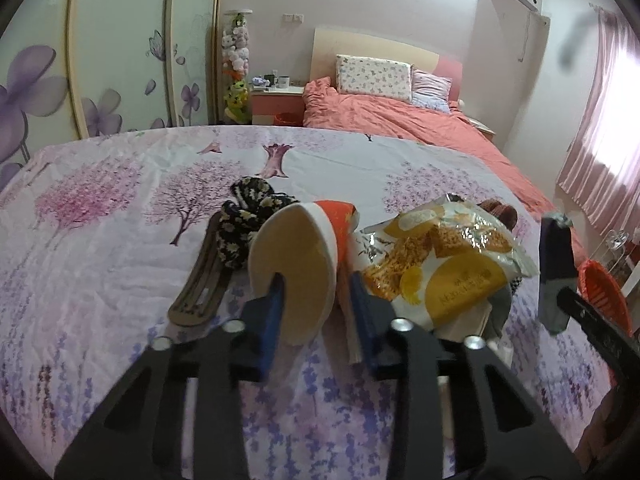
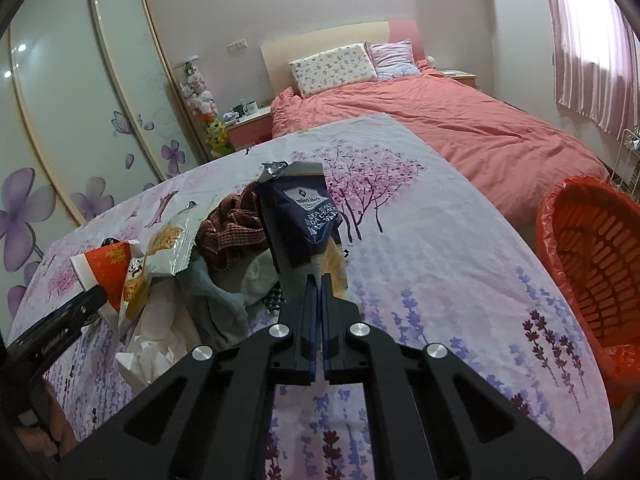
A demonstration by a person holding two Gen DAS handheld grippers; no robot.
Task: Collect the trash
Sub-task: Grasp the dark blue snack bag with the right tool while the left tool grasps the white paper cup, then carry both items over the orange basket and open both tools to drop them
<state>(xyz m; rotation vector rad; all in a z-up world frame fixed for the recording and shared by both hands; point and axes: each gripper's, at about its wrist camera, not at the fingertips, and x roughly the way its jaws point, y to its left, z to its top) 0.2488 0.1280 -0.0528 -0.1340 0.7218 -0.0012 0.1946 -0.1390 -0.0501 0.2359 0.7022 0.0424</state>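
Note:
My left gripper [image 1: 316,300] is open around a crushed orange-and-white paper cup [image 1: 296,264] on the flowered table; one blue finger sits inside its mouth, the other outside its wall. A yellow snack wrapper [image 1: 444,256] lies just right of it. My right gripper [image 2: 319,284] is shut on a dark blue cracker bag [image 2: 304,220] and holds it upright above the table; the bag also shows at the right of the left wrist view [image 1: 554,264]. The cup [image 2: 106,272] and the snack wrapper [image 2: 164,248] show at the left in the right wrist view.
A red trash basket [image 2: 592,264] with a red liner stands past the table's right edge. On the table lie a black floral hair tie [image 1: 248,216], a brown hair clip [image 1: 200,292], a brown checked cloth [image 2: 236,232], a grey-green cloth [image 2: 224,300] and white paper [image 2: 156,340]. A bed stands behind.

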